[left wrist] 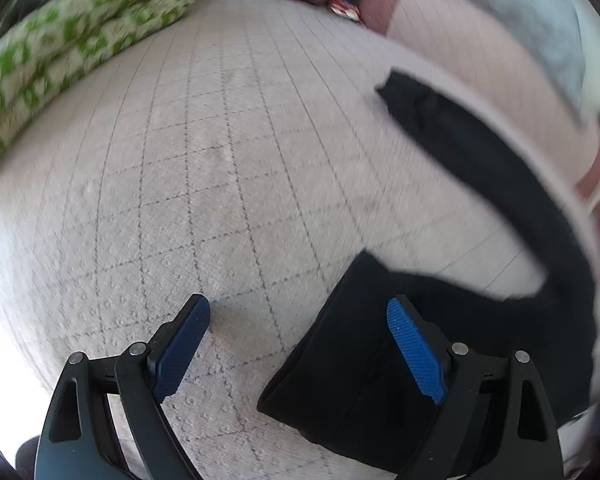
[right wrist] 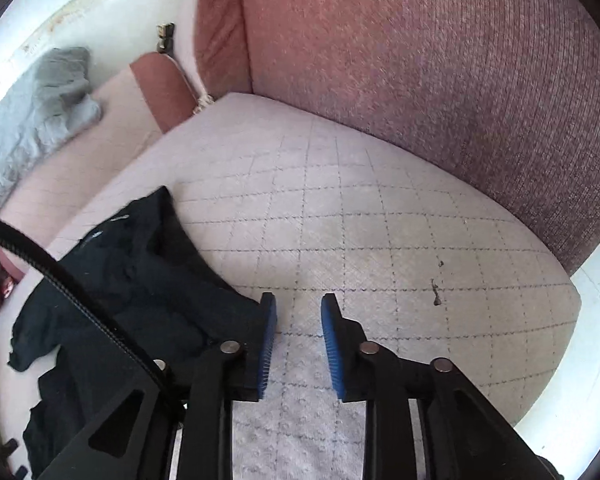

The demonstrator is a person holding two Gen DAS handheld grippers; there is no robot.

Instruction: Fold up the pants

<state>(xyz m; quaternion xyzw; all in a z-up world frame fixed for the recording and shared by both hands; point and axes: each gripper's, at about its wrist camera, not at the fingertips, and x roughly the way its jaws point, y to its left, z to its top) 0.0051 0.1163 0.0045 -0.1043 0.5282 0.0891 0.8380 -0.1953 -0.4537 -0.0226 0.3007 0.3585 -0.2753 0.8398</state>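
Black pants (left wrist: 440,312) lie on a pale quilted bed cover (left wrist: 228,152), one leg stretching to the far right and a wider part near me. My left gripper (left wrist: 298,310) is wide open and empty, its right finger over the near part of the pants. In the right wrist view the pants (right wrist: 140,280) lie crumpled at the left. My right gripper (right wrist: 298,306) is partly open and empty above the bare cover (right wrist: 380,220), its left finger at the edge of the pants.
A green patterned quilt (left wrist: 72,44) lies at the far left. A grey garment (right wrist: 36,112) lies on the far side. A mauve upholstered back (right wrist: 440,60) rises behind the bed. A black cable (right wrist: 60,276) crosses the pants.
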